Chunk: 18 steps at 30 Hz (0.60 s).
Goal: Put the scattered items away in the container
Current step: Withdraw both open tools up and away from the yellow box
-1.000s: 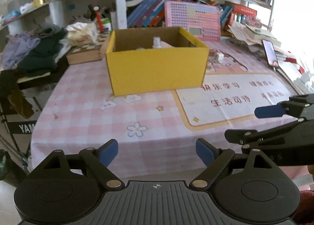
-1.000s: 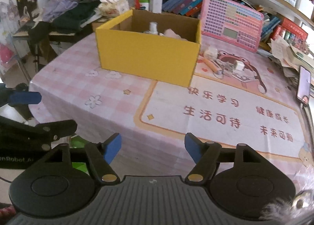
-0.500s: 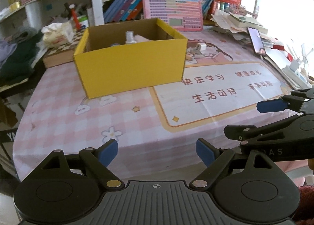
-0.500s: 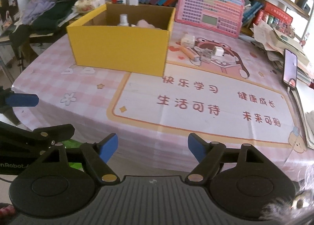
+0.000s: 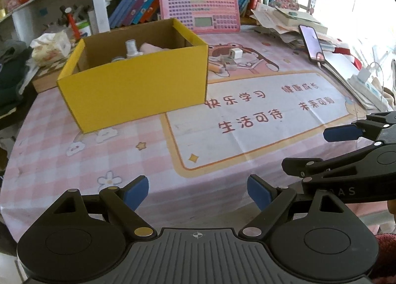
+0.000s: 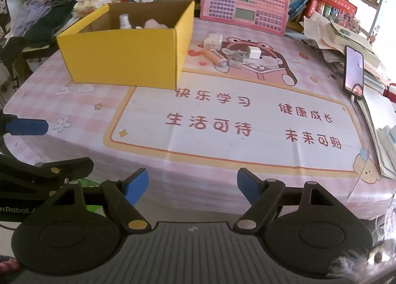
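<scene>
Both grippers hang level at the near edge of the table (image 6: 222, 115), side by side. The left gripper (image 5: 198, 191) has its jaws spread wide, holding nothing; the right gripper (image 6: 193, 185) is equally wide and bare. In the upper left of each frame stands the yellow box (image 5: 133, 91), a bottle (image 5: 131, 47) and something pink inside. Right of the box, at upper centre, loose items lie apart on the cloth: white chargers (image 6: 253, 53), an orange stick (image 6: 214, 57), perhaps a lip balm. A phone (image 6: 354, 72) leans at right, shelves of books behind.
</scene>
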Each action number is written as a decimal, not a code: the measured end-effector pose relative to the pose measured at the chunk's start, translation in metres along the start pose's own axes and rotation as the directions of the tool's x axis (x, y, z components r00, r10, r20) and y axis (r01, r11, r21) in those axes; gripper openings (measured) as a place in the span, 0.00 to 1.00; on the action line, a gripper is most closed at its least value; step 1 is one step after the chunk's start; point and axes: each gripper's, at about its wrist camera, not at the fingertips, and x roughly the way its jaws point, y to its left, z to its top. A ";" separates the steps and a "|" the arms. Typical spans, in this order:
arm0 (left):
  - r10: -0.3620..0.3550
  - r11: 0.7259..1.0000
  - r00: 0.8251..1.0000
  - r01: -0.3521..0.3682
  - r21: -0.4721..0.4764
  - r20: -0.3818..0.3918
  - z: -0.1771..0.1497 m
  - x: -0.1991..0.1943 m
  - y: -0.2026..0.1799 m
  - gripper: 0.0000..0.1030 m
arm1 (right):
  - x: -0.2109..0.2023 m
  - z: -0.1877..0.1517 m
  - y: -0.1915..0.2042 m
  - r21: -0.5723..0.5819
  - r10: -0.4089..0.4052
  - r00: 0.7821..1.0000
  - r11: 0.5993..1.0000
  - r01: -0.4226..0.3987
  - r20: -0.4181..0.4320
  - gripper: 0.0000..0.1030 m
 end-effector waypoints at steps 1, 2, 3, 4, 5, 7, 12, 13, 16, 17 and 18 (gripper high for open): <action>-0.001 1.000 1.000 0.001 0.002 -0.001 0.002 0.002 -0.002 0.86 | 0.001 0.000 -0.004 0.003 -0.001 1.000 1.000 0.001 -0.001 0.76; -0.002 1.000 1.000 0.002 0.005 -0.001 0.003 0.003 -0.005 0.86 | 0.001 0.000 -0.007 0.006 -0.002 1.000 1.000 0.002 -0.002 0.76; -0.004 1.000 1.000 0.004 0.008 -0.001 0.005 0.005 -0.007 0.86 | 0.002 0.001 -0.010 0.009 -0.003 1.000 1.000 0.003 -0.002 0.76; -0.005 1.000 1.000 0.005 0.011 -0.001 0.007 0.006 -0.009 0.86 | 0.002 0.001 -0.013 0.012 -0.004 1.000 1.000 0.004 -0.003 0.76; -0.007 1.000 1.000 0.007 0.016 0.001 0.009 0.008 -0.012 0.86 | 0.003 0.002 -0.017 0.015 -0.005 1.000 1.000 0.005 -0.003 0.76; -0.010 1.000 1.000 0.010 0.023 0.001 0.013 0.011 -0.016 0.86 | 0.005 0.004 -0.023 0.021 -0.007 1.000 1.000 0.007 -0.003 0.76; -0.020 0.999 1.000 0.020 0.027 -0.008 0.020 0.020 -0.026 0.86 | 0.010 0.007 -0.037 0.030 -0.013 1.000 0.999 0.013 -0.012 0.76; -0.022 0.999 1.000 0.023 0.027 -0.011 0.022 0.022 -0.028 0.86 | 0.012 0.008 -0.039 0.031 -0.015 1.000 0.999 0.015 -0.015 0.76; -0.029 0.999 0.999 0.030 0.030 -0.018 0.025 0.028 -0.032 0.86 | 0.015 0.009 -0.047 0.035 -0.020 1.000 0.999 0.020 -0.025 0.76; -0.032 0.999 0.999 0.032 0.031 -0.018 0.026 0.029 -0.033 0.86 | 0.016 0.009 -0.050 0.036 -0.022 0.999 0.999 0.023 -0.026 0.76; -0.035 0.999 0.999 0.035 0.031 -0.018 0.028 0.031 -0.034 0.86 | 0.016 0.010 -0.052 0.037 -0.024 0.999 0.999 0.025 -0.027 0.76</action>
